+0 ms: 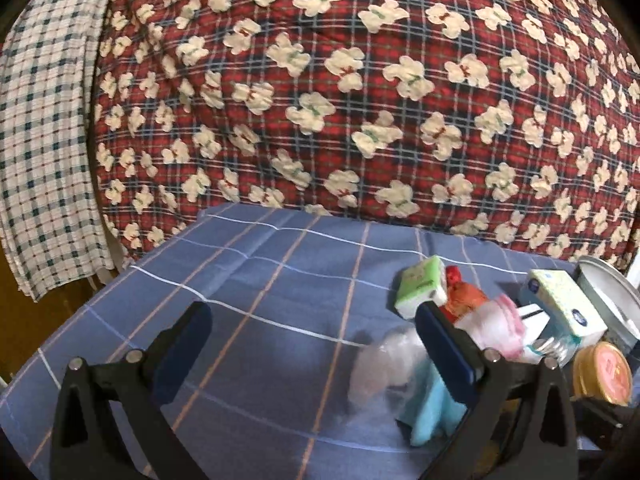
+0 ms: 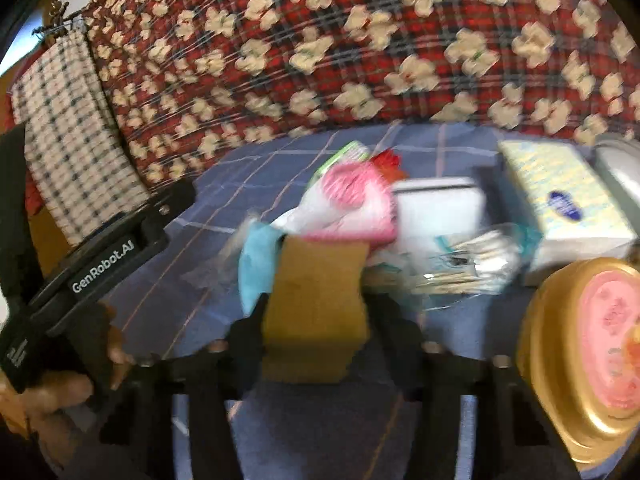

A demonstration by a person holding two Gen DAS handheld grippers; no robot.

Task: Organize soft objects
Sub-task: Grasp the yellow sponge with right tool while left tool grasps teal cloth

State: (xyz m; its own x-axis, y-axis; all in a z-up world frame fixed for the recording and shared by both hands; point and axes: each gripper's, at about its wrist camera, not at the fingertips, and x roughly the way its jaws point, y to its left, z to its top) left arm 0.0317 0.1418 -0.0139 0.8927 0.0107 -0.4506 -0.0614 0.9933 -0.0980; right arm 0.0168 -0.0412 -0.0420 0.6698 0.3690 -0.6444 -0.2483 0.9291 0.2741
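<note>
My left gripper (image 1: 312, 330) is open and empty above the blue checked tablecloth (image 1: 260, 280). Just right of it lies a pile of soft things: a light blue sponge (image 1: 430, 412), a crumpled clear plastic bag (image 1: 380, 364), a pink-and-white cloth (image 1: 496, 326), a green-and-white tissue pack (image 1: 422, 286) and an orange-red item (image 1: 462, 294). My right gripper (image 2: 316, 320) is shut on a mustard-yellow sponge (image 2: 316, 304), held in front of the pink cloth (image 2: 352, 204) and blue sponge (image 2: 254, 268). The right wrist view is blurred by motion.
A tissue box (image 1: 568, 300) (image 2: 560, 200), a white box (image 2: 440, 216), a pack of cotton swabs (image 2: 464, 268), a gold-rimmed pink tin (image 1: 604, 372) (image 2: 592, 356) and a metal tin (image 1: 612, 292) stand at the right. A red quilt (image 1: 320, 80) hangs behind the table.
</note>
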